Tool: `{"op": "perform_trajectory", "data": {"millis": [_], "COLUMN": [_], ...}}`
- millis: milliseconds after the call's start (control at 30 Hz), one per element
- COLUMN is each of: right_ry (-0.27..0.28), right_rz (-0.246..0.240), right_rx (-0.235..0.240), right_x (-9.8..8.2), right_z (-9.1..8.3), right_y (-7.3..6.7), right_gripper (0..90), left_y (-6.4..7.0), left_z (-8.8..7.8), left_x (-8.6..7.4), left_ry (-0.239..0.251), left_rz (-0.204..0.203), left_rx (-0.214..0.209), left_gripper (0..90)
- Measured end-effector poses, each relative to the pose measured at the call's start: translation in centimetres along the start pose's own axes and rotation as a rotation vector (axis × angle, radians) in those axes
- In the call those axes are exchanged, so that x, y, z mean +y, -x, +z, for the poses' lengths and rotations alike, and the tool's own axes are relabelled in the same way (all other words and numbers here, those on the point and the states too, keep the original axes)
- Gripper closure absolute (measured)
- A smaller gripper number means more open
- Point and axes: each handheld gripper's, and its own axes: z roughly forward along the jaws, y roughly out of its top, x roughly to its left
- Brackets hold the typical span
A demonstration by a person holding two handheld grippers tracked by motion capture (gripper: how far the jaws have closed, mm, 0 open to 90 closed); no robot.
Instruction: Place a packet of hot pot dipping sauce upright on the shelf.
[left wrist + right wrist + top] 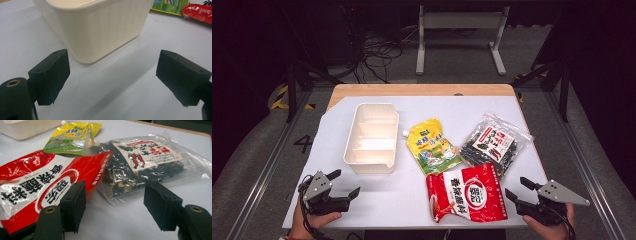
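Observation:
A cream divided bin (pixel 371 138) stands on the left half of the white table (pixel 382 205). Right of it lie a yellow spouted pouch (pixel 431 145), a clear bag of dark dried food (pixel 492 145) and a red and white packet (pixel 466 192). My left gripper (pixel 344 184) hovers open near the front left corner, just short of the bin (pixel 97 27). At the front right, my right gripper (pixel 517 190) is open too, beside the red packet (pixel 32 187) and facing the dark bag (pixel 142 167). The yellow pouch (pixel 72 137) lies beyond them.
The wooden tabletop edge (pixel 422 90) runs along the back. Beyond it stand a grey metal frame (pixel 459 30) and loose cables (pixel 377 55) on the floor. Bare table surface lies between the bin and the front edge.

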Motion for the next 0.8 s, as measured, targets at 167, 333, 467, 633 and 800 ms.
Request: {"op": "perform_trajectory", "data": {"millis": [167,333,467,633,800], "right_ry": [-0.035,-0.062,-0.054,-0.082,-0.169], "right_rz": [0.028,0.022,0.023,0.018,0.020], "right_rx": [0.034,0.076,0.092,0.151,0.180], "right_x": [-0.3,-0.2,-0.1,-0.1,-0.9], "right_z": [0.2,0.6,0.4,0.9,2.5], "right_y": [0.2,-0.5,-1.2,-2.4,-2.9], "right_gripper": [29.3,24.8,24.4,23.7,23.4], "left_y": [0.3,0.5,0.9,1.3,1.6], "left_z": [0.8,1.2,1.5,1.8,2.2], "left_x": [0.2,0.4,0.6,0.7,0.8], "left_ry": [-0.028,-0.040,-0.045,-0.064,-0.083], "left_rz": [0.017,0.043,0.060,0.081,0.095], "left_rx": [0.000,-0.016,-0.028,-0.036,-0.051], "left_gripper": [12.2,14.4,14.5,14.5,14.3]}}
